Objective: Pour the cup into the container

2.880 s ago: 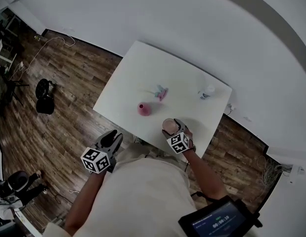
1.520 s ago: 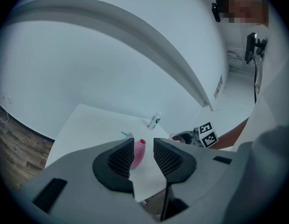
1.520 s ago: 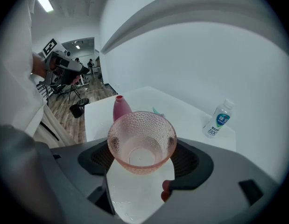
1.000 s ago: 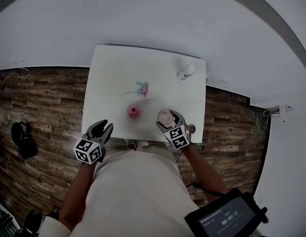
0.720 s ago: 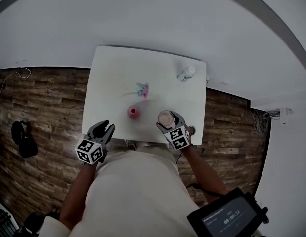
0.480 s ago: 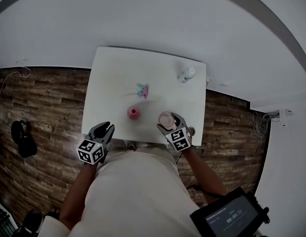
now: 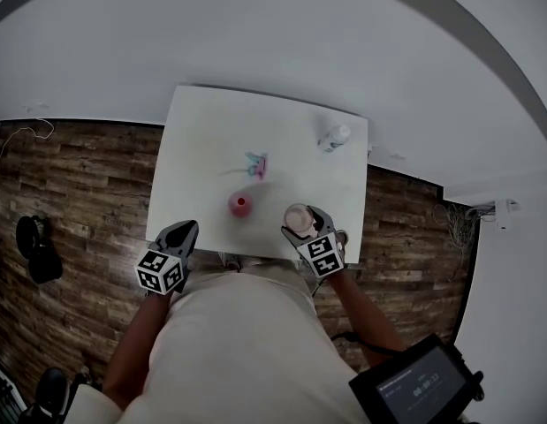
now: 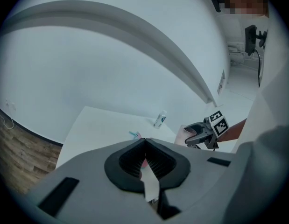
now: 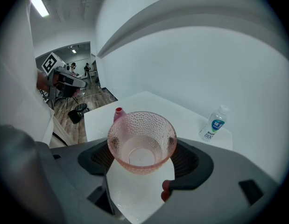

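A dimpled pink glass cup [image 9: 142,141] stands upright between the jaws of my right gripper [image 9: 142,158], which is shut on it near the table's front edge [image 7: 301,221]. The cup [image 7: 297,218] is to the right of the container, a small pink bottle with a red top [image 7: 240,205] [image 9: 118,113] standing on the white table [image 7: 202,131]. My left gripper [image 7: 185,230] [image 8: 144,143] hovers off the table's front left corner. Its jaws have just been closing and now meet with nothing between them.
A clear water bottle with a blue label [image 7: 335,136] [image 9: 214,123] stands at the table's far right. A small pink and blue item [image 7: 255,163] lies mid-table. Wooden floor surrounds the table, with a black bag [image 7: 30,247] at the left.
The left gripper's jaws, open in the earlier frames, are now shut. The right gripper keeps hold of the cup and has risen slightly.
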Action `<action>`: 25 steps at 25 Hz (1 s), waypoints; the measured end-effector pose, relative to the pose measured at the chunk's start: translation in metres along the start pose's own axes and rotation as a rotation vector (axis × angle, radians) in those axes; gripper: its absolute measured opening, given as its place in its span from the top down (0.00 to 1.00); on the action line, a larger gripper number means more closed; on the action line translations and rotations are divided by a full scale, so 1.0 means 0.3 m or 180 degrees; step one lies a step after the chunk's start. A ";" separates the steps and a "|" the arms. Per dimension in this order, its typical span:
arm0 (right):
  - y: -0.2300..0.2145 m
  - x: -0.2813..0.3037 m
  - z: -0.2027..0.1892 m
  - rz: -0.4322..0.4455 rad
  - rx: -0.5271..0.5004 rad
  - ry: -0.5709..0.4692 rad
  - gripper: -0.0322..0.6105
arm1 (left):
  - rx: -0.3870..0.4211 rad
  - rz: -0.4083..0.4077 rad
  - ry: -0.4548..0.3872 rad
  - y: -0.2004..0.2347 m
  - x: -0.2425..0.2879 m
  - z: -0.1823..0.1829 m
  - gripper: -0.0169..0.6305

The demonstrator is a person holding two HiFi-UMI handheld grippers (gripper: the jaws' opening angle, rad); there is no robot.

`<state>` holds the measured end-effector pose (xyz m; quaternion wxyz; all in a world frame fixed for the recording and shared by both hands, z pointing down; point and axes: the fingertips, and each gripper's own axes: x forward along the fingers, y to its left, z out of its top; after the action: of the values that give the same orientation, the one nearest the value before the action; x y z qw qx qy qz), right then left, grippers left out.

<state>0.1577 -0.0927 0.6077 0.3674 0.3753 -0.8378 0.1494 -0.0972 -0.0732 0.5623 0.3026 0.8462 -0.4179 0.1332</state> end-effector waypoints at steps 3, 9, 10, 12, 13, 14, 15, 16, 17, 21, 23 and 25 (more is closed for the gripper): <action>0.024 -0.020 0.030 -0.0009 -0.0036 -0.0013 0.37 | 0.0023 -0.0036 0.0012 0.003 -0.014 -0.005 0.95; 0.054 -0.039 0.088 0.0006 -0.0120 0.0002 0.37 | 0.0051 -0.0129 0.0017 0.012 -0.016 -0.004 0.96; 0.058 -0.041 0.095 0.0014 -0.0128 0.0012 0.37 | 0.0047 -0.0133 0.0013 0.014 -0.016 -0.003 0.96; 0.065 -0.045 0.108 0.0033 -0.0140 0.0032 0.37 | 0.0036 -0.0130 0.0006 0.019 -0.016 -0.001 0.96; 0.068 -0.046 0.115 0.0043 -0.0148 0.0040 0.37 | 0.0031 -0.0123 0.0004 0.023 -0.016 -0.001 0.96; 0.071 -0.047 0.123 0.0053 -0.0157 0.0047 0.37 | 0.0025 -0.0115 0.0004 0.027 -0.016 -0.001 0.96; 0.074 -0.047 0.130 0.0062 -0.0165 0.0053 0.37 | 0.0018 -0.0109 0.0005 0.032 -0.015 -0.003 0.96; 0.077 -0.047 0.136 0.0073 -0.0172 0.0060 0.37 | 0.0011 -0.0105 0.0005 0.036 -0.015 -0.004 0.96; 0.081 -0.047 0.143 0.0083 -0.0180 0.0069 0.37 | 0.0003 -0.0101 0.0006 0.040 -0.016 -0.006 0.96; 0.094 -0.047 0.165 0.0127 -0.0218 0.0117 0.37 | -0.0025 -0.0089 0.0005 0.054 -0.020 -0.009 0.96; 0.100 -0.043 0.173 0.0149 -0.0237 0.0144 0.37 | -0.0035 -0.0084 0.0006 0.062 -0.021 -0.011 0.96; 0.106 -0.038 0.181 0.0169 -0.0253 0.0167 0.37 | -0.0043 -0.0085 0.0007 0.070 -0.022 -0.013 0.96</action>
<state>0.1121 -0.0940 0.5629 0.3997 0.3340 -0.8428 0.1354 -0.1177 -0.0765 0.5704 0.3105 0.8495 -0.4071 0.1273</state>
